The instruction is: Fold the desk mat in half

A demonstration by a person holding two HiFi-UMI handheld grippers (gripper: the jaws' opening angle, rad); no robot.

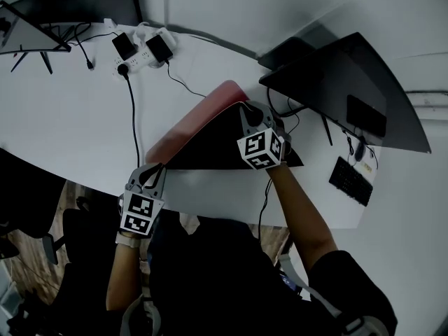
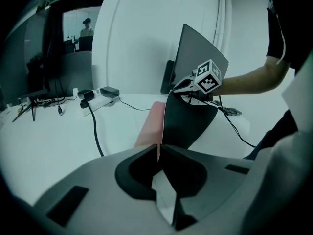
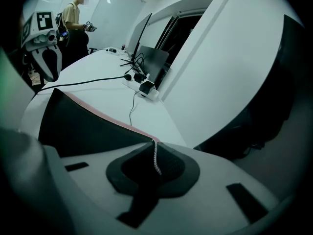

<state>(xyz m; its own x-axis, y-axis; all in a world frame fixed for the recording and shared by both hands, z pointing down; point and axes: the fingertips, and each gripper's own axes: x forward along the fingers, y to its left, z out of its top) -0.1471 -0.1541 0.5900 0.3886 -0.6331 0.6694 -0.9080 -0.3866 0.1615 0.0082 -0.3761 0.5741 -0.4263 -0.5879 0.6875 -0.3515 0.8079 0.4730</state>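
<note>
The desk mat, pink [image 1: 203, 114] on top and black [image 1: 210, 149] underneath, is lifted off the white desk [image 1: 70, 124] and curled so its black side faces me. My left gripper [image 1: 155, 169] is shut on the mat's near-left corner. My right gripper [image 1: 246, 108] is shut on a raised corner near the mat's far right end. In the left gripper view the jaws [image 2: 159, 148] pinch the thin mat [image 2: 188, 124] edge, with the right gripper [image 2: 188, 86] beyond. In the right gripper view the jaws [image 3: 154, 145] clamp the mat [image 3: 83, 126] edge, and the left gripper [image 3: 46, 58] shows at far left.
A power strip [image 1: 143, 47] with plugs and a black cable [image 1: 133, 110] lie behind the mat. A dark monitor [image 1: 350, 89] stands to the right, another [image 1: 28, 30] at far left, and a keyboard [image 1: 350, 180] near the right edge. A person [image 3: 76, 13] stands in the background.
</note>
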